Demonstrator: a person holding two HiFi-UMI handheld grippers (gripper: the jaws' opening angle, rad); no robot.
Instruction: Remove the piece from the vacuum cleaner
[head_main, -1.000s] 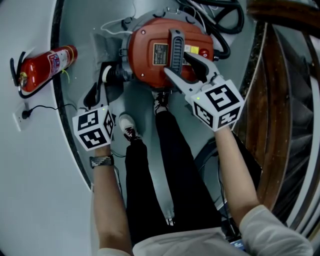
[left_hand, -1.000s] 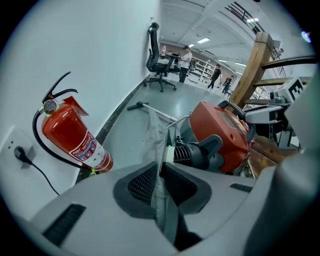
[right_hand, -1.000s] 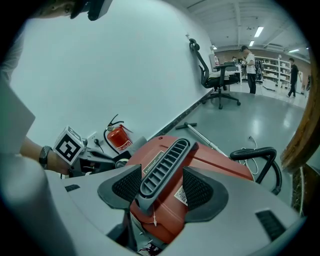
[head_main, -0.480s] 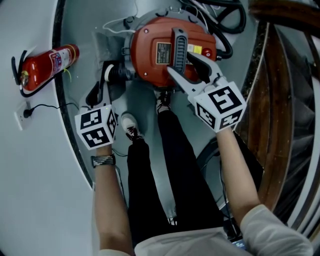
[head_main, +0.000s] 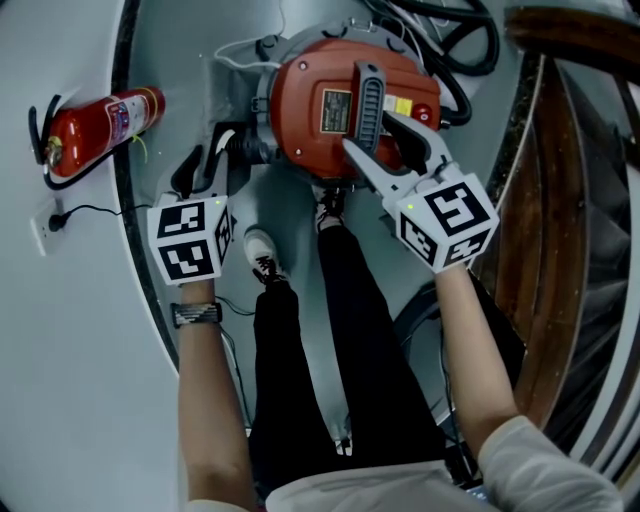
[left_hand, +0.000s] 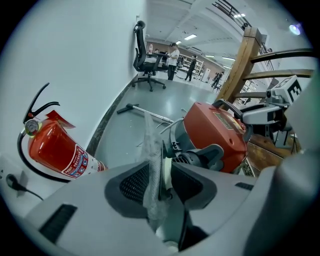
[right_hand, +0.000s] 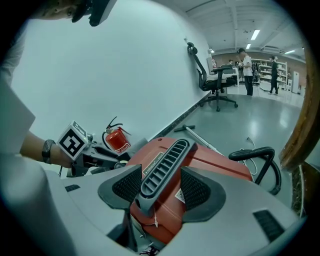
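Left gripper (left_hand: 162, 181): jaws opening. A thin translucent strip (left_hand: 152, 165) stands in the gap, and I cannot tell what it is. Behind it sits the pale collar of the hose fitting (left_hand: 168, 172). The pads look clear of both, so no grip.

In the head view this gripper (head_main: 200, 172) sits left of centre, tips at the black hose fitting (head_main: 236, 148) plugged into the left flank of the vacuum cleaner (head_main: 320, 110). I take that fitting to be the piece to remove.

Right gripper (right_hand: 160, 187): jaws apart, straddling the ribbed black handle (right_hand: 162, 165) on top of the red body (right_hand: 215, 160). The pads appear not to press on it. In the head view it (head_main: 372, 135) comes in from lower right across the handle (head_main: 368, 100).

Handling, as a guess:
- The fitting is rigid moulded plastic, light and fairly smooth, probably a friction or twist fit in its socket.
- Best hold is across the collar close to the port, pulling straight out along the socket line.
- The body looks heavy and may shift, so steadying it by the handle makes sense.

A fire extinguisher (head_main: 95, 125) lies at upper left, well apart.
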